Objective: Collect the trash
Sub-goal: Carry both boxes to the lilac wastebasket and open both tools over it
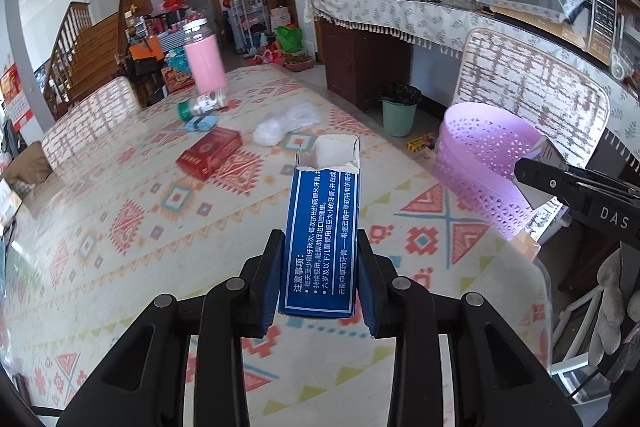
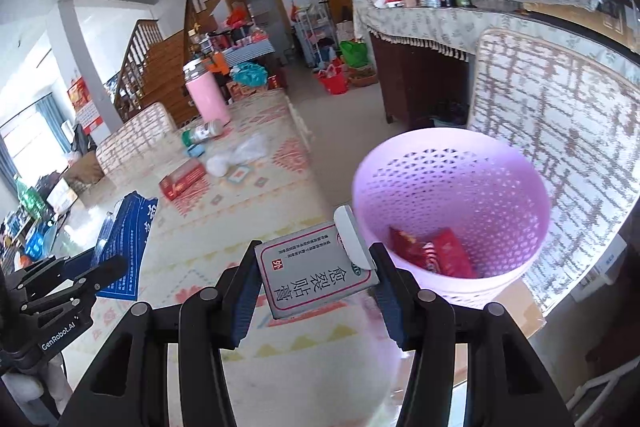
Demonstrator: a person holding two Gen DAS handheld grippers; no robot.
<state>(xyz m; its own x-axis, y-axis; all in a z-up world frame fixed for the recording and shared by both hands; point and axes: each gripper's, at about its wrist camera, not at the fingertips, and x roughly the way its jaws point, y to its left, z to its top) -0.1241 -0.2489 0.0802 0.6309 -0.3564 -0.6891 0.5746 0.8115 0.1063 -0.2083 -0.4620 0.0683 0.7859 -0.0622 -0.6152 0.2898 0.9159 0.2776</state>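
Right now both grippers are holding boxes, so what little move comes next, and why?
Probably carry the grey box in the right gripper a bit further over the basket, then let go. It sits just short of the rim, and red wrappers already lie inside. The left gripper with the blue box is farther off, so it can follow.

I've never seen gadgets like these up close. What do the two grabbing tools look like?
Both are black plastic frames with round grey rivets at the joints. The left gripper and right gripper each end in two fingers lined with blue ribbed pads. White lettering marks their sides: "GenRobot.AI" on the left one, "DAS" visible on the right. No sleeves or cables are clearly visible.
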